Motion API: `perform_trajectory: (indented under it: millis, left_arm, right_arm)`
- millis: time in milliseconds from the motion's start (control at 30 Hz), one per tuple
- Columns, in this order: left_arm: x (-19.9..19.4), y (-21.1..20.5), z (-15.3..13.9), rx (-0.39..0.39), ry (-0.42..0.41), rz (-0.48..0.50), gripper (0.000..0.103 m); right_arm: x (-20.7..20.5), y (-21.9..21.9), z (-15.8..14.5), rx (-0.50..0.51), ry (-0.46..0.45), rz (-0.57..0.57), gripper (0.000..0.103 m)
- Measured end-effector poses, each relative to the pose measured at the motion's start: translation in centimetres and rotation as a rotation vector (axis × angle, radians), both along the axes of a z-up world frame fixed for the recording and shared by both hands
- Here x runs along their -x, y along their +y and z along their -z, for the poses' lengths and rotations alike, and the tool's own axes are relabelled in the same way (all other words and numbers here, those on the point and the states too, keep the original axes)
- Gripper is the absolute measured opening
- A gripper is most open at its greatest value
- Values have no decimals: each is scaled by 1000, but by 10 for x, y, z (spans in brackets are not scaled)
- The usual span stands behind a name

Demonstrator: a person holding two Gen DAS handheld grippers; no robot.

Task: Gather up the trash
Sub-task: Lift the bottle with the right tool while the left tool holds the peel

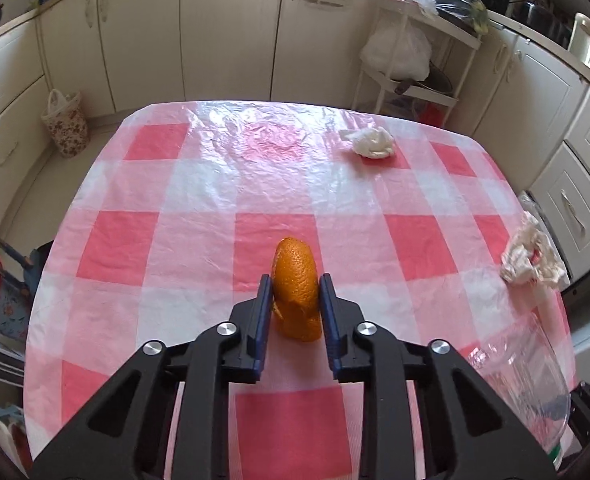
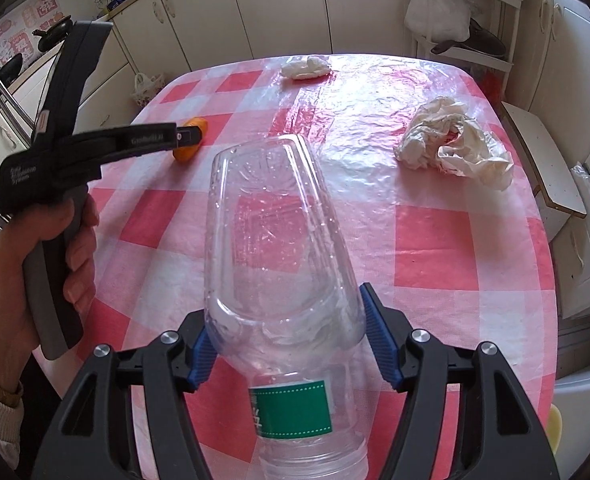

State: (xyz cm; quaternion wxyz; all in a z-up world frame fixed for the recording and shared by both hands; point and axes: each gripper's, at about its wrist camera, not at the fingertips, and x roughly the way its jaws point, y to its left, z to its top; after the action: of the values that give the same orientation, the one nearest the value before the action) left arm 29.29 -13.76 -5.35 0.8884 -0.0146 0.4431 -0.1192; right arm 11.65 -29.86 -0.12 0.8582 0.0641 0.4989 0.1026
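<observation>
Dimpled orange peel [image 1: 297, 292] pinched in left claw [image 1: 295, 288], crinkled clear bottle [image 2: 279, 240] in right claw [image 2: 289, 332]

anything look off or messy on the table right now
Only the trash itself. A crumpled white tissue lies near the far edge and a bigger wad of crumpled paper by the right edge. The left gripper pinches an orange peel; the right gripper holds an empty plastic bottle. Nothing looks spilled.
</observation>
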Motion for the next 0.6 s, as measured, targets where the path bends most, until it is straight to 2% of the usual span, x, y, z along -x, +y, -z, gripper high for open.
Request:
perform_trajectory:
  millis: [200, 400, 600]
  left_arm:
    - [42, 9, -3, 21, 0, 24, 16]
    - [90, 24, -15, 37, -26, 7, 16]
    - [137, 38, -34, 44, -74, -8, 16]
  right_arm:
    - [6, 4, -7, -22, -22, -21, 59]
    - [19, -7, -19, -97, -64, 31, 59]
    - [41, -14, -36, -157, -144, 74, 59]
